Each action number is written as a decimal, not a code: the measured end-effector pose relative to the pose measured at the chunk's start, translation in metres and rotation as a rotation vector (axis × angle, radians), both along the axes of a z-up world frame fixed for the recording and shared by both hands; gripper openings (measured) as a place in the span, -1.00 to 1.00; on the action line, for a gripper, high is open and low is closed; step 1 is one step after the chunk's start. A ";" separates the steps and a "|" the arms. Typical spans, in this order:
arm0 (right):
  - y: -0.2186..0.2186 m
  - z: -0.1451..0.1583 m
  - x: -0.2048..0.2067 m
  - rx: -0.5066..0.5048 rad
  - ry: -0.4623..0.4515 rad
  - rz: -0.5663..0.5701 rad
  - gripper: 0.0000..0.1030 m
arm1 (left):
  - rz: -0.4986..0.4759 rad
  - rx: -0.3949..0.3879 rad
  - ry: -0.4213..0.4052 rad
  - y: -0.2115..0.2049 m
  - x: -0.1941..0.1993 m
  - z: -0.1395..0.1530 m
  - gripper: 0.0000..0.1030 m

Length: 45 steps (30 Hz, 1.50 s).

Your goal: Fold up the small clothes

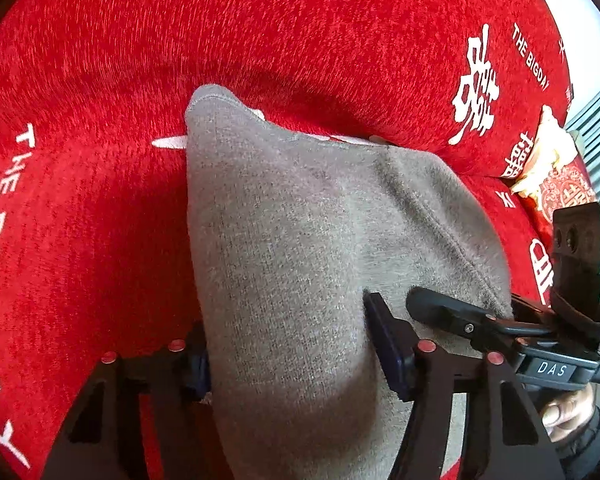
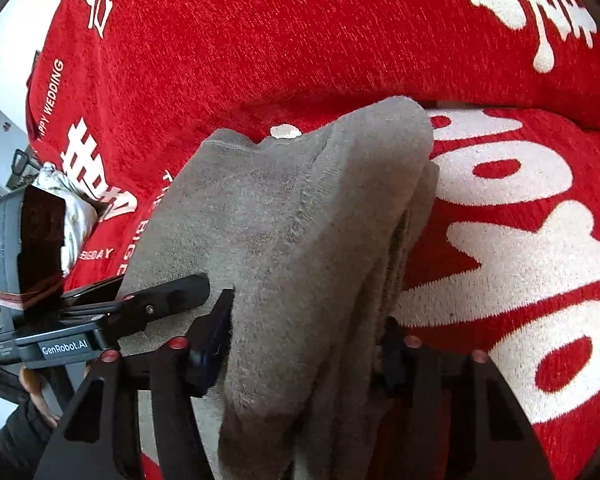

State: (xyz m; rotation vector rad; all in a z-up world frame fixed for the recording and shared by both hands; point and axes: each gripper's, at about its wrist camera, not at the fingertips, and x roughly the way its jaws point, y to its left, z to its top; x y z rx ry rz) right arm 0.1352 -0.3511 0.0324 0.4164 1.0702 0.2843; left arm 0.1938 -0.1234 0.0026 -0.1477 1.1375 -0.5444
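Observation:
A folded grey fleece garment (image 1: pixel 300 220) lies bunched on the red cover (image 1: pixel 100 240). In the left wrist view my left gripper (image 1: pixel 292 356) straddles its near end, both pads pressed into the cloth. One black finger of the right gripper (image 1: pixel 444 312) rests on the garment's right edge. In the right wrist view the same garment (image 2: pixel 292 208) shows several stacked layers along its right side. My right gripper (image 2: pixel 304 344) clamps that near end, pads sunk in the fleece. A finger of the left gripper (image 2: pixel 172 296) lies on the cloth just left of it.
The red cover (image 2: pixel 500 220) with white lettering spreads over the seat and its backrest (image 1: pixel 300 20). A gold and red cushion (image 1: pixel 552 176) sits at the far right. A person's hand (image 1: pixel 564 412) holds the right gripper's handle.

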 end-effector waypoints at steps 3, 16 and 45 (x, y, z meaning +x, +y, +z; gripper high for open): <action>0.002 0.009 -0.005 -0.032 -0.001 -0.007 0.03 | -0.006 0.032 -0.030 -0.003 -0.006 0.009 0.06; 0.019 0.024 -0.020 -0.059 0.004 -0.004 -0.05 | 0.009 0.066 -0.023 0.013 -0.033 0.021 0.01; 0.091 0.041 -0.085 -0.087 -0.009 0.064 -0.08 | 0.070 0.085 -0.032 0.086 -0.116 0.031 0.00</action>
